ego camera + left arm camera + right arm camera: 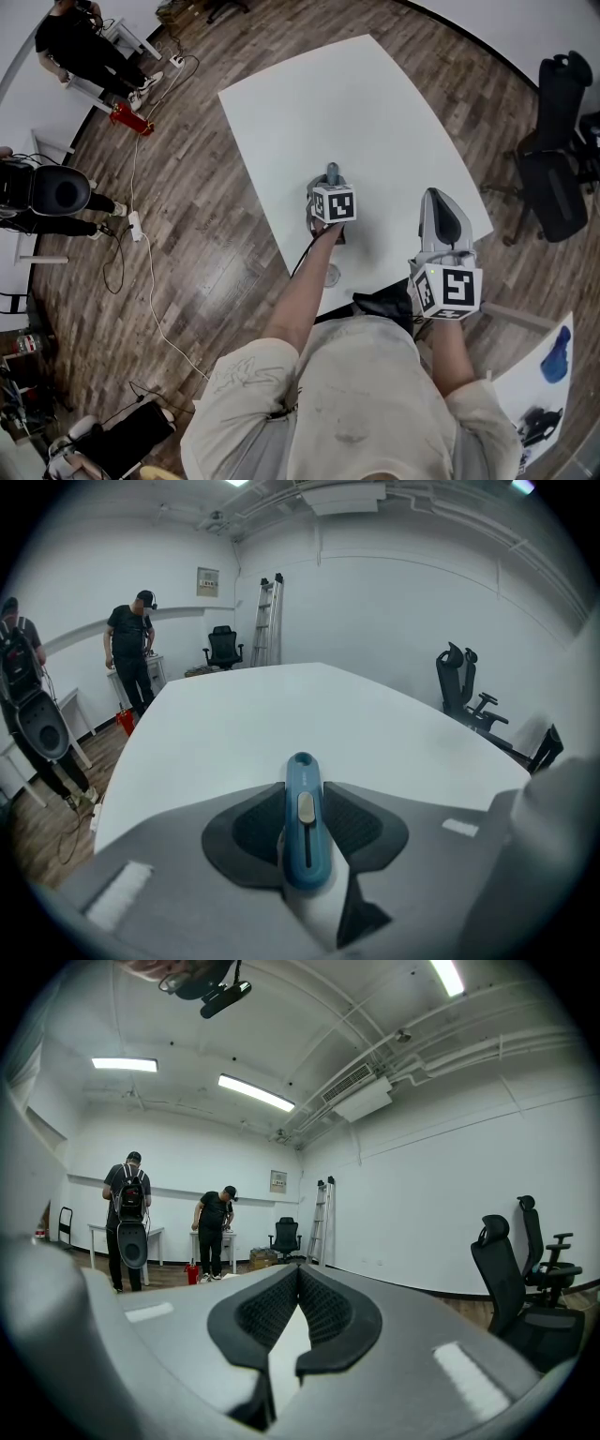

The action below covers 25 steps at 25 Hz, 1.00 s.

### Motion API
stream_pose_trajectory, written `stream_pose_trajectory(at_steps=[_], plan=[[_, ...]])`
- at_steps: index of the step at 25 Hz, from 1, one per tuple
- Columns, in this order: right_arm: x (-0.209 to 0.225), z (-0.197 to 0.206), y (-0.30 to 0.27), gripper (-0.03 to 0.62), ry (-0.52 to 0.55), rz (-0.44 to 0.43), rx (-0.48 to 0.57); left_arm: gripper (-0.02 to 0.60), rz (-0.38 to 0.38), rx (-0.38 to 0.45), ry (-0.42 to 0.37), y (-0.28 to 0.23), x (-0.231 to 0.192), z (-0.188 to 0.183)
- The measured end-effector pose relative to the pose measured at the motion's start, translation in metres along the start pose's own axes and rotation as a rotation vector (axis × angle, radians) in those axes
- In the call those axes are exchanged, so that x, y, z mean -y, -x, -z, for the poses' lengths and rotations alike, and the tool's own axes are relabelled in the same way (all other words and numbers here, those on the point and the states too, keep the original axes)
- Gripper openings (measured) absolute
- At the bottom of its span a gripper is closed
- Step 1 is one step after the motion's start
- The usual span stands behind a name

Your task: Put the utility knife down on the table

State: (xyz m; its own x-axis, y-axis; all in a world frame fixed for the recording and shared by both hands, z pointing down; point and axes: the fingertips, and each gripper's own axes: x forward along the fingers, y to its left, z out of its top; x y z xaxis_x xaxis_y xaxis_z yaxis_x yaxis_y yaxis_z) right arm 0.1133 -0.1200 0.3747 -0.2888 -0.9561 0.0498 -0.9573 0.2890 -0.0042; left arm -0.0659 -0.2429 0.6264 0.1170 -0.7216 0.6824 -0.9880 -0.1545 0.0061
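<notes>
My left gripper [330,181] [305,808] is shut on a blue utility knife [305,825] with a grey slider. The knife stands up between the black pads, its rounded end pointing away over the white table [281,714]. In the head view its tip [332,172] shows just past the jaws, above the near half of the table [328,103]. My right gripper [441,204] [298,1274] hovers to the right by the table's near right edge, held level. It is shut, with its pad tips touching and nothing between them.
A black office chair [558,159] [464,691] stands right of the table. Two people [84,42] stand at a small desk at the far left, beside a red object [129,117] and floor cables [141,234]. A ladder [267,630] leans on the back wall.
</notes>
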Motion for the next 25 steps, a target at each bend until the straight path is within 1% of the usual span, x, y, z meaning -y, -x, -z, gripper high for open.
stream_pose_trajectory(at_steps=[5, 13, 19, 25], plan=[[-0.0005, -0.0002, -0.0002, 0.006, 0.0, -0.001, 0.002, 0.15, 0.01, -0.01, 0.005, -0.0013, -0.0003, 0.0004], [-0.0035, 0.0007, 0.0004, 0.005, 0.0, -0.008, 0.004, 0.155, 0.003, -0.001, 0.007, -0.0015, -0.002, 0.0011], [-0.0034, -0.0007, 0.0008, 0.006, -0.001, -0.009, 0.009, 0.172, 0.007, 0.004, -0.008, -0.0015, 0.0, 0.002], [-0.0029, 0.0002, 0.0013, 0.005, -0.002, -0.007, 0.008, 0.21, 0.024, 0.009, -0.007, -0.001, 0.0031, 0.0015]])
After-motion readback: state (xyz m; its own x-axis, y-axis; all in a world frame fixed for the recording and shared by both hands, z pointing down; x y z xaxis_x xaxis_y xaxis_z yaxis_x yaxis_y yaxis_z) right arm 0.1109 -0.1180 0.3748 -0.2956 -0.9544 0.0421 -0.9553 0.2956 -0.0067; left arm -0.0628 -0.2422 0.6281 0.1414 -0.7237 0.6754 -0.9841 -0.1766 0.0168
